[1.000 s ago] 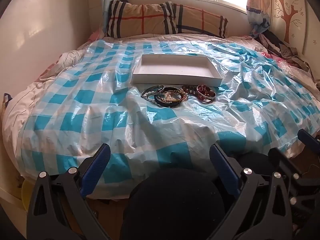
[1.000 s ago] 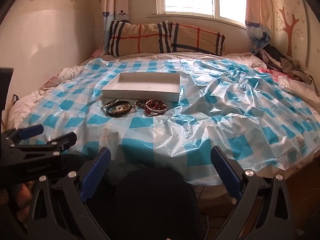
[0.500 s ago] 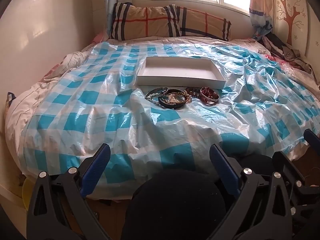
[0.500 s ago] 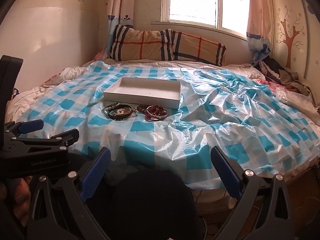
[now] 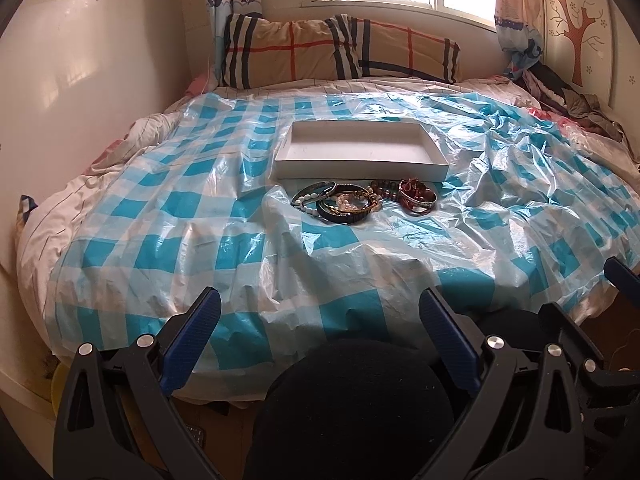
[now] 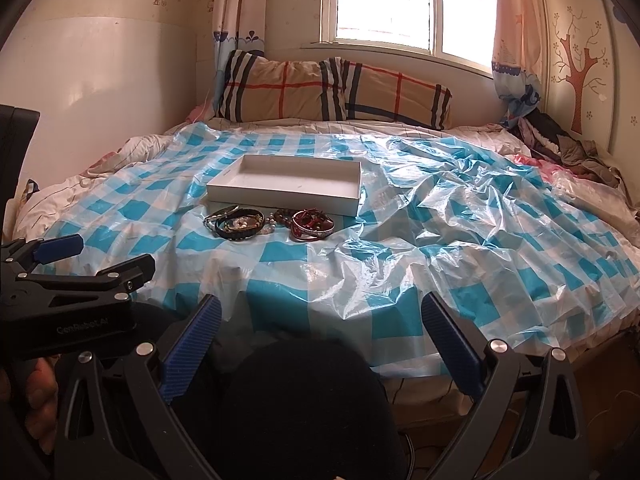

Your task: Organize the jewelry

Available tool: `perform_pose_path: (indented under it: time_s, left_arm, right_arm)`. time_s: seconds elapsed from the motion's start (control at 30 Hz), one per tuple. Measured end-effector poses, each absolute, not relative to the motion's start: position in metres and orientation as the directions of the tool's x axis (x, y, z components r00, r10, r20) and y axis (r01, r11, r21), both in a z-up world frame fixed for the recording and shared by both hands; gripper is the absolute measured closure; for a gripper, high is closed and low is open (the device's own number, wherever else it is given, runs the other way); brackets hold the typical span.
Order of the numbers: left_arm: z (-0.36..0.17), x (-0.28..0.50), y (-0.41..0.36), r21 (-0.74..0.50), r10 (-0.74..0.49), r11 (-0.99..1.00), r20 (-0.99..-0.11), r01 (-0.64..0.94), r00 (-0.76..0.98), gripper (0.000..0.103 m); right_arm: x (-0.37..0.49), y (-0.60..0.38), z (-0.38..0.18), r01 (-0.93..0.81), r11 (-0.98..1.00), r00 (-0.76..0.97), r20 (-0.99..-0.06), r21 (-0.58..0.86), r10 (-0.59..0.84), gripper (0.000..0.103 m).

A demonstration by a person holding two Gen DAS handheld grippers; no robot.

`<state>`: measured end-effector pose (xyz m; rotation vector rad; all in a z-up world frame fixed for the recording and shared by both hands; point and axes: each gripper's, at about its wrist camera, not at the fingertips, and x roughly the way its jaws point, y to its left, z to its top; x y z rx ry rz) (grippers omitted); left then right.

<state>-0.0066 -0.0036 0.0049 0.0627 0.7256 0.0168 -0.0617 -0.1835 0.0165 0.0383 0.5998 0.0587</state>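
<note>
Both grippers' jaws gape empty; only the right wrist view shows the left gripper (image 6: pixel 94 256) beside the bracelets (image 6: pixel 270 224).

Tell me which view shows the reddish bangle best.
The left wrist view: the reddish metal bangle lies nearer the picture's centre, right of the other bracelets, before the shallow white cardboard tray. The right wrist view shows it left of centre and no clearer.

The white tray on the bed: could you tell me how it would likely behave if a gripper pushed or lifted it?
The white tray looks thin-walled, shallow and empty, so it is probably light and easy to lift by one wall. It sits on the glossy, crinkled plastic sheet, so a push would likely make it slide or drag the sheet.
</note>
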Motion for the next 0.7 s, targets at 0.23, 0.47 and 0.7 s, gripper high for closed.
perform_pose_path:
  time_s: [0.23,0.47,0.7]
  left_arm:
    - [0.01,-0.01,-0.006,0.068,0.039,0.998,-0.657,0.008,0.753,0.008]
    - [0.012,-0.011,-0.007,0.067,0.037,0.998,-0.655,0.009,0.755,0.008]
    - [0.016,-0.016,-0.007,0.051,0.024,0.999,-0.648,0.012,0.761,0.008]
  right_arm:
    - [-0.061,-0.186,0.017,-0.041,0.997,0.819,-0.57,0.058,0.067,0.007]
    - [-0.061,-0.188,0.017,-0.039,0.997,0.821,-0.567,0.064,0.069,0.007]
    - [-0.071,-0.2,0.025,0.022,0.999,0.855,-0.519,0.047,0.005,0.007]
